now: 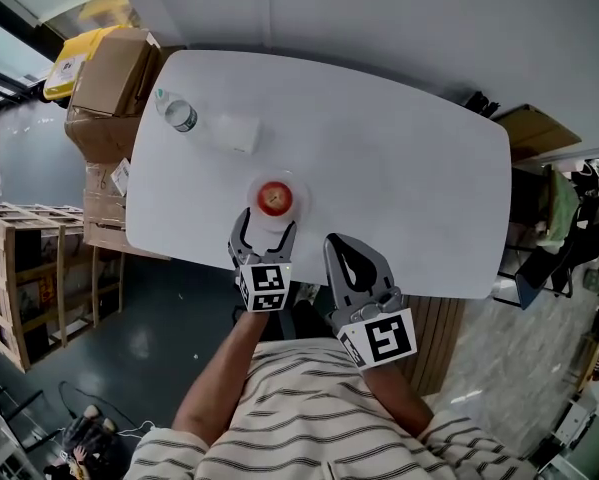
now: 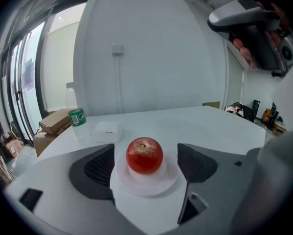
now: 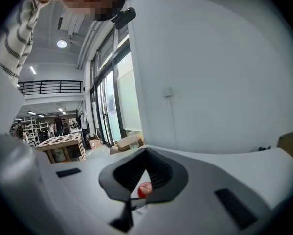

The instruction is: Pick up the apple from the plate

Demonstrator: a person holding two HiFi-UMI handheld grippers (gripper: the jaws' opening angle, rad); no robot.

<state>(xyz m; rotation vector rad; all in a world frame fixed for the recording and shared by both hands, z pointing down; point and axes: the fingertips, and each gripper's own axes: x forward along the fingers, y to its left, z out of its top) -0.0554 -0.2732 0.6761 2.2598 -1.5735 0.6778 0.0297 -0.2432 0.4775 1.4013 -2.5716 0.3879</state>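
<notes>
A red apple (image 1: 272, 198) sits on a small white plate (image 1: 289, 183) near the front edge of the white table (image 1: 399, 188). My left gripper (image 1: 266, 227) hovers just in front of the plate, jaws wide apart. In the left gripper view the apple (image 2: 144, 154) stands on the plate (image 2: 146, 184) between the two dark pads (image 2: 100, 168), which do not touch it. My right gripper (image 1: 336, 244) is held to the right at the table's edge, shut and empty. In the right gripper view (image 3: 146, 150) the apple (image 3: 145, 189) peeks through below the closed tips.
A water bottle (image 1: 176, 113) and a small white box (image 1: 236, 133) sit at the table's far left, also seen in the left gripper view as bottle (image 2: 77, 119) and box (image 2: 107, 129). Cardboard boxes (image 1: 109, 78) and a wooden crate (image 1: 19, 268) stand left of the table.
</notes>
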